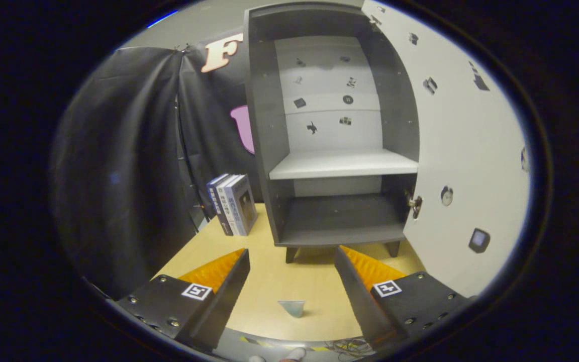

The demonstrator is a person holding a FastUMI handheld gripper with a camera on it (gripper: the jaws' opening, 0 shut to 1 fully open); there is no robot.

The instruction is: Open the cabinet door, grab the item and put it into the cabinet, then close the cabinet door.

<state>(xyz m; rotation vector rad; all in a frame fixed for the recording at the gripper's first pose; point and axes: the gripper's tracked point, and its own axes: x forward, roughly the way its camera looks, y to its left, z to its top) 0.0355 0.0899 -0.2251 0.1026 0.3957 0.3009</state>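
- Gripper (292,259) spread wide, nothing between its 2 fingers, over the wooden table (269,286).
- Cabinet (337,151) just beyond, door (465,151) swung open; both shelves bare.
- 3 boxes (231,203) upright left of cabinet, touching it; labels unreadable.
- Small pale wedge (292,307) on table; identity unclear.

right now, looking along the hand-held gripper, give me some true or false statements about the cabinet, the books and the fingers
1. The cabinet door is swung open. True.
2. The white shelf holds a box. False: nothing lies on it.
3. The books stand left of the cabinet. True.
4. The hand-held gripper is shut on a book. False: its fingers are apart, bare table between them.
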